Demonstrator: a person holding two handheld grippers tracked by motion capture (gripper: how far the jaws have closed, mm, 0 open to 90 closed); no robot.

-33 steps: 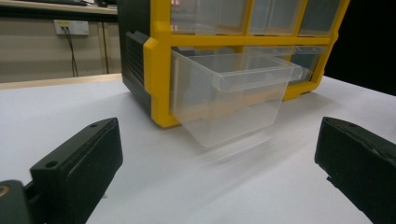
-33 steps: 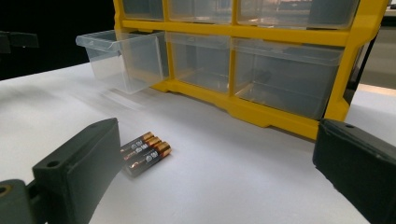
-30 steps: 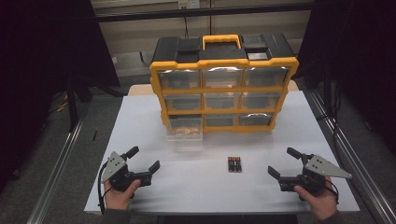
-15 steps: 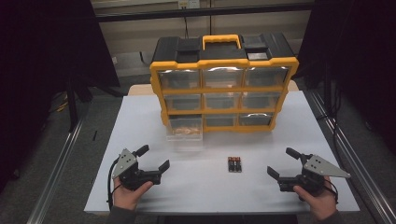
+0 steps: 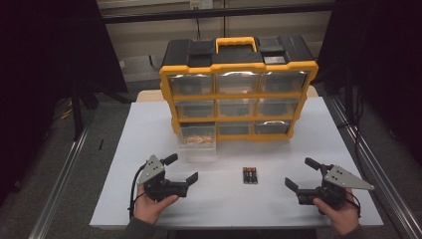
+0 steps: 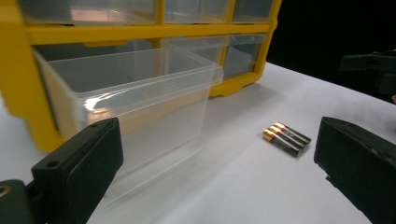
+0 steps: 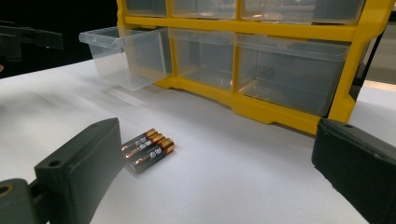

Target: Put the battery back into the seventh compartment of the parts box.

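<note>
batteries (image 5: 250, 175), 3 of them side by side and touching, lie on the white table (image 5: 149, 129) about midway between the 2 grippers and a little toward the far side of them. in the left gripper view the batteries (image 6: 286, 138) show copper-coloured ends on black bodies. behind them stands a yellow and black organizer (image 5: 239, 89) with 3 rows of 3 clear drawers and a yellow handle on top. its bottom-left drawer (image 5: 197, 142) is pulled out toward the person, open at the top; what it holds cannot be told. the left gripper (image 5: 181, 171), held in the person's left hand (image 5: 149, 206) near the table's front edge, has its jaws spread wide and grips nothing. the right gripper (image 5: 301, 173), held in the right hand (image 5: 341, 215), likewise has its jaws wide apart and empty.
</note>
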